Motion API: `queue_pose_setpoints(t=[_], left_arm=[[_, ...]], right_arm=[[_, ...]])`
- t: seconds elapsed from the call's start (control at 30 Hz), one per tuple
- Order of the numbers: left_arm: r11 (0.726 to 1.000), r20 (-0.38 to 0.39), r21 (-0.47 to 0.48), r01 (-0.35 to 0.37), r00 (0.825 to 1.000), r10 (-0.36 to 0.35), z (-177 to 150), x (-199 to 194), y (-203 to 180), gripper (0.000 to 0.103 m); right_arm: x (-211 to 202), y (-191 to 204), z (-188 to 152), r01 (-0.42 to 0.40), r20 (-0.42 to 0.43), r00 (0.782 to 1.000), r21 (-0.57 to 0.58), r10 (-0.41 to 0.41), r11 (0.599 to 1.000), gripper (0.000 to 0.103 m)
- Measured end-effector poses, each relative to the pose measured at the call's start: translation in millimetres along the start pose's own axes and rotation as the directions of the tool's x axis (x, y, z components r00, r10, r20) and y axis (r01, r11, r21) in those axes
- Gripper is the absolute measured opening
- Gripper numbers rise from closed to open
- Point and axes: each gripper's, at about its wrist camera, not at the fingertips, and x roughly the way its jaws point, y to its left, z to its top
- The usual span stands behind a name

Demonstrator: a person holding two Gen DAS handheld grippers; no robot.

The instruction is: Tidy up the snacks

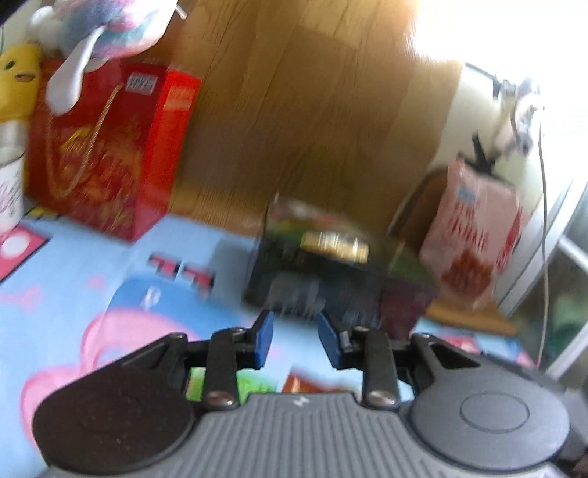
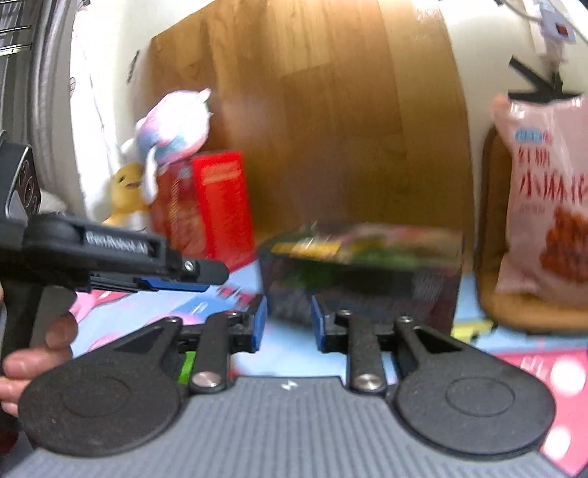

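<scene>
Left wrist view: my left gripper (image 1: 294,332) has its blue pads apart with nothing between them, hovering over the cartoon mat (image 1: 73,279). Dark mesh basket (image 1: 330,279) sits dead ahead on the mat, long axis running left-right across the frame, near long side facing me. Snack packs (image 1: 330,239) are piled in it, too motion-blurred to read. Pink snack bag (image 1: 474,239) stands upright just right of the basket, top pointing up, leaning at the white wall. Red gift box (image 1: 106,147) is well left, with plush toys (image 1: 92,33) on top, partly cut by the frame edge. Open mat between box and basket. Something orange under my gripper body, mostly hidden.

Right wrist view: right gripper (image 2: 286,323) is also parted and empty, pads level with the basket's (image 2: 360,286) near wall. Basket's long axis again runs across, with the wooden board (image 2: 312,128) behind it. Contents (image 2: 367,242) are blurred. Pink bag (image 2: 544,206) stands upright at right on a brown pad (image 2: 514,312), cut off by the frame edge. Left gripper (image 2: 183,279) enters side-on from the left, fingers pointing right toward the basket; gap not visible from this angle. My hand (image 2: 36,353) is partly cut at the left edge. Clear strip of mat between my pads and the basket
</scene>
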Motion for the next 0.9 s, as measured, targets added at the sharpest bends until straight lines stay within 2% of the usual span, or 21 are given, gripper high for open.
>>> queue_pose_setpoints(t=[0.03, 0.1, 0.23, 0.27, 0.3, 0.33, 0.4, 0.53, 0.63, 0.7, 0.77, 0.8, 0.83, 0.9], left_arm=[[1.0, -0.018, -0.008, 0.002, 1.0, -0.002, -7, -2, 2, 0.027], [0.999, -0.055, -0.047, 0.02, 0.998, -0.023, -24, -8, 10, 0.027], [0.994, -0.096, -0.109, 0.025, 0.995, -0.036, -42, -15, 22, 0.027], [0.994, -0.101, -0.107, 0.02, 0.994, -0.03, -45, -18, 22, 0.027], [0.995, -0.099, -0.096, 0.011, 0.995, -0.021, -47, -19, 20, 0.027], [0.996, -0.101, -0.085, 0.011, 0.995, -0.02, -49, -21, 18, 0.027], [0.997, -0.115, -0.077, 0.025, 0.993, -0.033, -54, -21, 16, 0.027], [0.999, -0.091, -0.013, 0.037, 0.995, -0.038, -64, -27, 4, 0.03], [0.998, -0.08, 0.037, 0.059, 0.995, -0.056, -70, -30, -5, 0.031], [0.995, -0.071, 0.091, 0.031, 0.997, -0.024, -76, -29, -14, 0.033], [0.991, -0.052, 0.134, 0.0, 0.999, 0.006, -78, -30, -22, 0.036], [0.99, -0.049, 0.14, -0.005, 0.999, 0.012, -79, -30, -22, 0.037], [0.99, -0.047, 0.137, -0.006, 0.999, 0.013, -79, -30, -22, 0.038], [0.992, -0.047, 0.127, -0.009, 0.999, 0.015, -79, -30, -19, 0.041]], right_arm=[[2, 6, -4, -0.015, -0.023, 1.0, 0.0, 0.015, 1.0, 0.04], [5, 17, -12, -0.031, -0.072, 0.997, -0.023, 0.029, 0.999, 0.041], [25, 27, -21, -0.018, -0.184, 0.983, -0.068, 0.006, 0.998, 0.041], [24, 24, -22, -0.034, -0.183, 0.983, -0.034, 0.027, 0.999, 0.037], [22, 23, -21, -0.044, -0.19, 0.981, -0.01, 0.042, 0.999, 0.01], [16, 24, -21, -0.051, -0.193, 0.98, -0.009, 0.048, 0.999, 0.003], [3, 24, -24, -0.066, -0.191, 0.98, -0.004, 0.064, 0.998, 0.002], [-30, 26, -43, -0.097, -0.194, 0.976, 0.037, 0.102, 0.995, 0.003], [-54, 23, -63, -0.153, -0.201, 0.964, 0.121, 0.175, 0.981, 0.007], [-66, 22, -72, -0.181, -0.196, 0.957, 0.168, 0.212, 0.969, 0.01], [-72, 22, -73, -0.183, -0.178, 0.961, 0.173, 0.213, 0.968, 0.013], [-71, 21, -73, -0.174, -0.181, 0.961, 0.186, 0.208, 0.967, 0.018], [-67, 19, -73, -0.166, -0.19, 0.96, 0.208, 0.206, 0.964, 0.028], [-64, 21, -73, -0.145, -0.201, 0.961, 0.214, 0.189, 0.966, 0.034]])
